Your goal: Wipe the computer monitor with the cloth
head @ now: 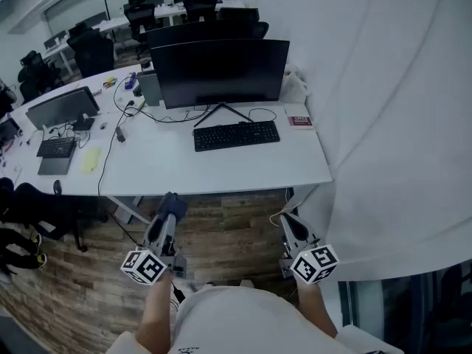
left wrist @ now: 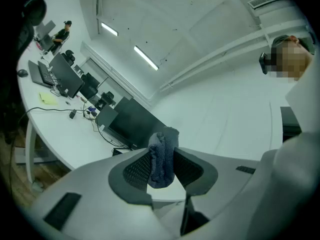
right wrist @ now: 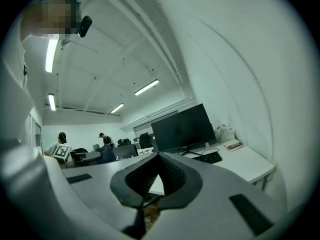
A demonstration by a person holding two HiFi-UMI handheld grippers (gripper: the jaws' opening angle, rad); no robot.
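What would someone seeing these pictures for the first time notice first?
The big dark monitor stands at the back of the white desk, with a black keyboard in front of it. Nearer, over the wood floor, the left tool is shut on a dark blue cloth, while the right tool is shut on nothing.

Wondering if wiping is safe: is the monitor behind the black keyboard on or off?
Looks off or asleep: the monitor shows a plain black screen in head and right gripper views.
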